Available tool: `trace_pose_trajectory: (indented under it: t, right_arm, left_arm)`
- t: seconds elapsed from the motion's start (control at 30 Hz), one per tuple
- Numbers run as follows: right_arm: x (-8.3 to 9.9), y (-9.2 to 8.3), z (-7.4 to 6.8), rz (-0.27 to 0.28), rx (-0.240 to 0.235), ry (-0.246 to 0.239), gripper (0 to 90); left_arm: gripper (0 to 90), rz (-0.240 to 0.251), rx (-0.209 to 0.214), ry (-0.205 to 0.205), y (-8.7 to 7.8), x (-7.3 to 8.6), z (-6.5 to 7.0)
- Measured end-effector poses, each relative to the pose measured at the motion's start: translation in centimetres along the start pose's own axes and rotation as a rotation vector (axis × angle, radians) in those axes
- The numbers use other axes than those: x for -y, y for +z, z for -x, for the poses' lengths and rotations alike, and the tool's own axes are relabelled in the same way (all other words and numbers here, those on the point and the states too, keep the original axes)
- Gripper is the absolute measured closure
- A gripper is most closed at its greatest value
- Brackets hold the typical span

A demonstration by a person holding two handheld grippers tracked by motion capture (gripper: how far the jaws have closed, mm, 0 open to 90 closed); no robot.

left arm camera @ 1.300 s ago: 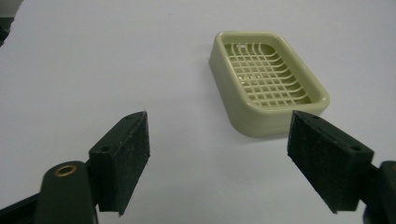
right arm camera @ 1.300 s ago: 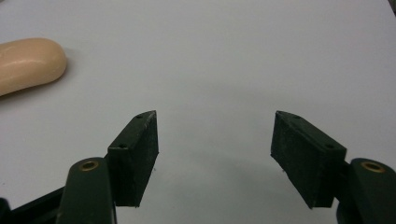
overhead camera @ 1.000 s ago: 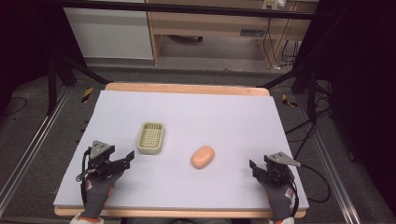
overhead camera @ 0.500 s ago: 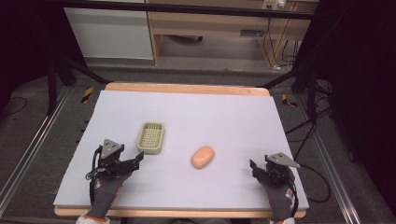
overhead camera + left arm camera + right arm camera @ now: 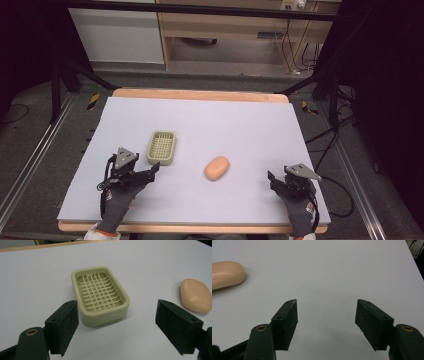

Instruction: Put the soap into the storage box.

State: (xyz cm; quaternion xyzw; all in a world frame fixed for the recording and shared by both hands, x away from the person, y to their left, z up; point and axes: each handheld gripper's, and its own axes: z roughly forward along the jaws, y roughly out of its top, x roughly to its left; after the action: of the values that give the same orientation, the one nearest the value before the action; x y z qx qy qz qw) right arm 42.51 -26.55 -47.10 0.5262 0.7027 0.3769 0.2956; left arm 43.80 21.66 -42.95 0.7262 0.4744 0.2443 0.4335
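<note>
A pale green soap dish with a grid floor lies empty on the white table, left of centre. An orange-pink bar of soap lies to its right, apart from it. My left gripper is open just short of the dish's near end; in the left gripper view the soap dish sits beyond the two spread jaws, with the soap off to the right. My right gripper stands open near the front right of the table with nothing between its jaws; the soap lies far left in the right gripper view.
The white table top has a wooden rim at the back. Beyond it are a floor with metal rails, black stands and cables, and a wooden shelf unit.
My left gripper has moved forward and to the right, up to the near end of the soap dish. The right gripper has stayed in place.
</note>
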Motion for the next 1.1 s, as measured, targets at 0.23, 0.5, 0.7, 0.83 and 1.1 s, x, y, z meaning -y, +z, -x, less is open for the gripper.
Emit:
trace_pose_trajectory:
  t: [0.23, 0.5, 0.7, 0.83, 1.1]
  right_arm:
    - [0.0, 0.0, -0.1, -0.002, 0.000, -0.002, 33.7]
    - [0.0, 0.0, -0.1, -0.004, 0.002, -0.004, 33.7]
    - [0.0, 0.1, -0.2, 0.000, 0.003, -0.014, 33.6]
    - [0.0, 0.1, -0.3, -0.004, -0.001, -0.009, 33.6]
    - [0.0, 0.1, -0.3, -0.006, 0.007, -0.014, 33.3]
  left_arm:
    - [17.7, 0.004, 0.020, 0.013, -0.1, -1.5, 0.4]
    - [17.2, -0.001, 0.042, 0.037, 0.7, -2.8, 1.7]
    - [17.2, -0.006, 0.061, 0.055, 1.7, -3.4, 3.1]
    - [17.2, -0.017, 0.071, 0.072, 2.2, -3.6, 3.8]
    - [18.5, -0.046, 0.099, 0.091, 3.7, -4.0, 5.5]
